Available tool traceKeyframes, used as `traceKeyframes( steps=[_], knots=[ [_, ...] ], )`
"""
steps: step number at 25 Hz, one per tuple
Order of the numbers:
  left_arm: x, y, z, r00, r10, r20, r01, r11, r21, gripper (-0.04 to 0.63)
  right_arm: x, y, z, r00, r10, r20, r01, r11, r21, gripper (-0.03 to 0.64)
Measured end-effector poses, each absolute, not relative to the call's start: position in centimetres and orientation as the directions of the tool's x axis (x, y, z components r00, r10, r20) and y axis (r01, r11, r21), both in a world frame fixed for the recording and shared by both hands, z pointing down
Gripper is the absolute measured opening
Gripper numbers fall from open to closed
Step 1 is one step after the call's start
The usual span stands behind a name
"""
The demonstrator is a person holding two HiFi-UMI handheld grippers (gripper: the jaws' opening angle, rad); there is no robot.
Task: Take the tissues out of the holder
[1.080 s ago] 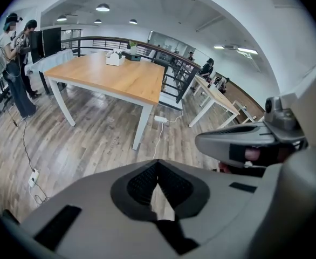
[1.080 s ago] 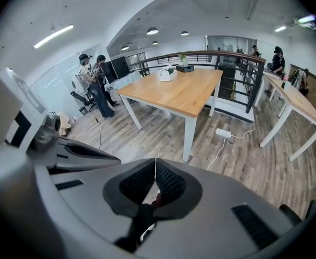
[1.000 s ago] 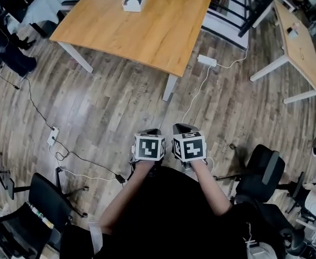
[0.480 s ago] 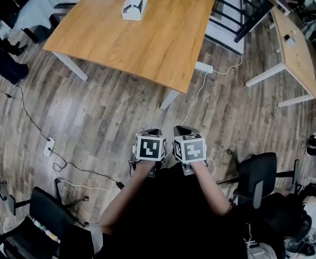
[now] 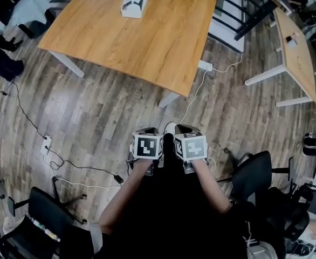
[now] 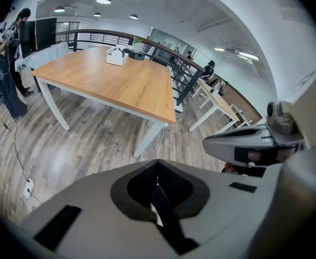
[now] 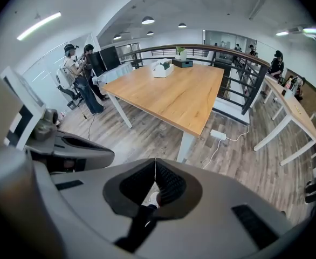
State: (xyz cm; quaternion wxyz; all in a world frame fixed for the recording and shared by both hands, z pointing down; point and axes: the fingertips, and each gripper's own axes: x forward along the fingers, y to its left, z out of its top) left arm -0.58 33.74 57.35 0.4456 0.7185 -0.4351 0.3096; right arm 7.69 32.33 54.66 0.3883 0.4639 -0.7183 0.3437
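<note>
Tissue holder (image 5: 134, 2) sits on far tabletop (image 5: 147, 42); floor (image 5: 93, 107) and cable (image 5: 193, 99) lie between. My left tool (image 6: 157, 162) and right tool (image 7: 155, 161) are pressed together, empty, side by side, angled down.

An open-plan office: 1 large wooden table (image 5: 147, 31) at 12 o'clock, a second desk (image 5: 298, 42) at 2 o'clock, black swivel chairs (image 5: 252, 174) at 4 and 8 o'clock, a power strip (image 5: 205, 66) and cables (image 5: 18, 99) across the plank floor (image 5: 93, 112).
</note>
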Motion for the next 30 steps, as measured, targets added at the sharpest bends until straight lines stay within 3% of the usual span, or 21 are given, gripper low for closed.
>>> traceKeyframes(
  steps=[30],
  knots=[
    [-0.4, 7.7, 57.4, 0.283, -0.425, 0.86, -0.957, -0.064, 0.284, 0.008, 6.3, 5.4, 54.4, -0.481, -0.337, 0.809, -0.808, 0.529, -0.26, 0.012]
  ],
)
